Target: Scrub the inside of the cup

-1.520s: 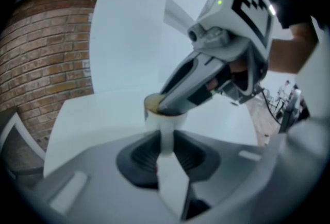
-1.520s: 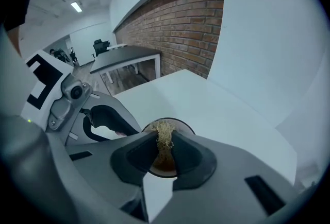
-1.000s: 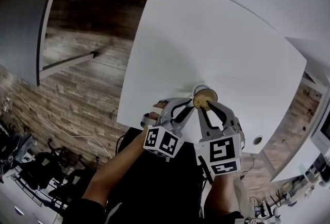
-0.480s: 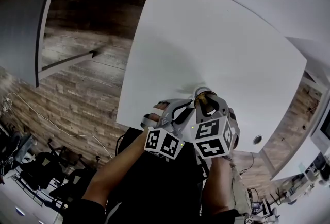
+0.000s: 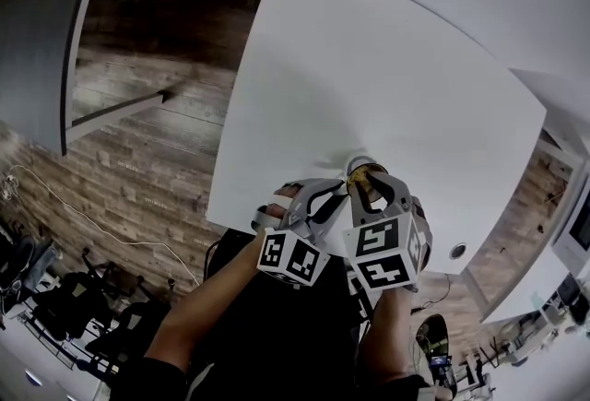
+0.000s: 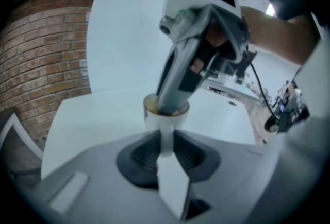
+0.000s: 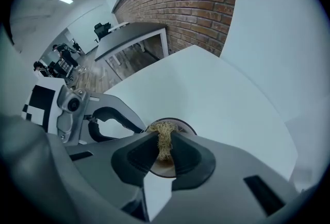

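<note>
White tabletop (image 5: pixel 369 67) fills most of the head view, with brick-patterned floor past its near edge and a brick wall beyond.

The cup (image 6: pixel 153 118) stands upright on the table close to the person. The left gripper (image 5: pixel 339 191) is clamped on the cup's handle (image 6: pixel 166 134), a thin white strip pinched between its jaws, and so steadies the cup. The right gripper (image 7: pixel 165 141) points steeply down from just above the rim. Its jaws are closed on a tuft of straw-coloured scrubber (image 7: pixel 161 128) that sits in the cup's mouth.

The scrubbing looks to be under way rather than finished. The scrubber is in at the rim, and below the right gripper's tips the cup's bottom shows brown. Whether that is residue or the cup's own colour cannot be told. The inner wall and the bottom probably remain to be worked.

Room is tight, since the left gripper's tips sit just beside the right gripper at the rim and the mouth is narrow for the jaws. Nothing else on the table lies near either gripper. A round grommet (image 5: pixel 458 251) lies to the right of the right gripper, and a grey desk (image 5: pixel 46 40) stands well apart, far to the left.
</note>
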